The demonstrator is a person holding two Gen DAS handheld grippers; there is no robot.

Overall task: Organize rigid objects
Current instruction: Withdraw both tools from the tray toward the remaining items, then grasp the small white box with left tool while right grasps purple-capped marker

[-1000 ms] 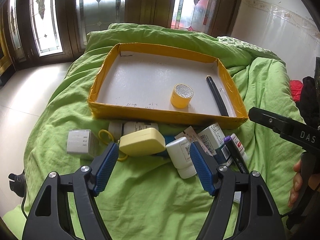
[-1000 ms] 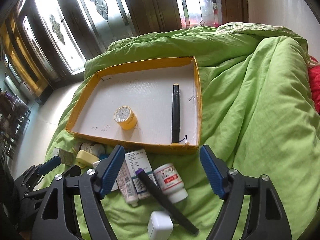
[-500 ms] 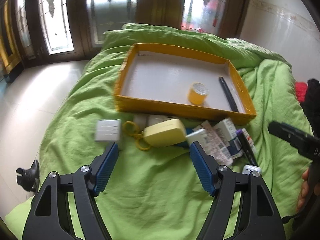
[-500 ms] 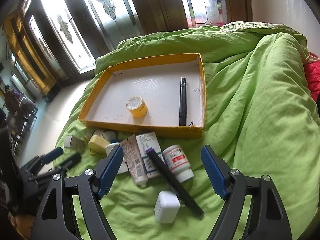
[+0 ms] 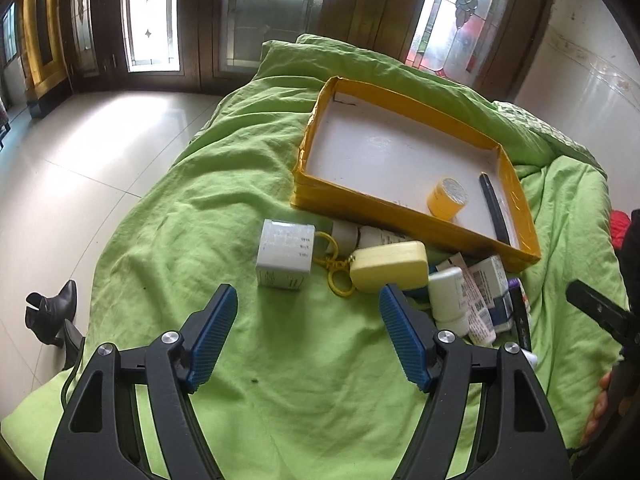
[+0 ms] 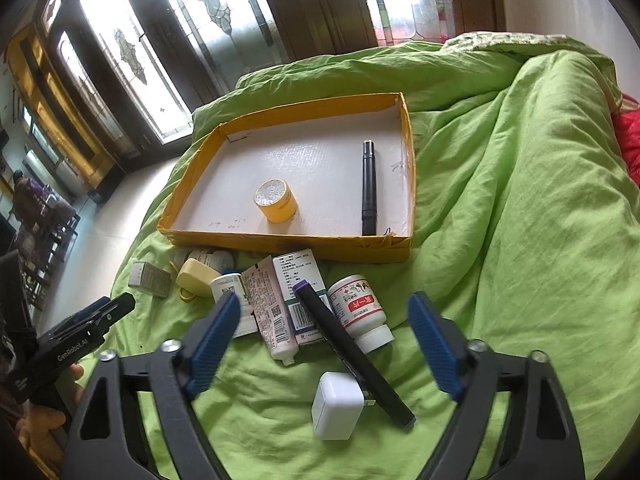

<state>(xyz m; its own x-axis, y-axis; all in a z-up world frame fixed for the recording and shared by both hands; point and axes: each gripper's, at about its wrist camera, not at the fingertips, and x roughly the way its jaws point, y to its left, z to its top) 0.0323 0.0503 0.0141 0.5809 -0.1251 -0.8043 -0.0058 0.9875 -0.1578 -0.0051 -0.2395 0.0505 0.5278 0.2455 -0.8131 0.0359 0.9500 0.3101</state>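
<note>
We see a matt, creased green cloth quilt point(image 6: 520, 208). The tray point(image 6: 407, 160) looks like cardboard wrapped in glossy yellow tape. The pen point(image 6: 369, 188) is matt black. The charger point(image 6: 336, 406) is smooth white plastic. The floor point(image 5: 80, 152) is glossy tile.

Green duvet point(image 5: 224, 216) (rumpled) before daylit leaded windows point(image 5: 276, 12); pale tiled floor point(image 5: 80, 152).

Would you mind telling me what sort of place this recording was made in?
Most likely a bedroom at home: the things lie on a bed under a rumpled green duvet, stained-glass doors open onto a tiled floor, and a black boot stands beside the bed.
</note>
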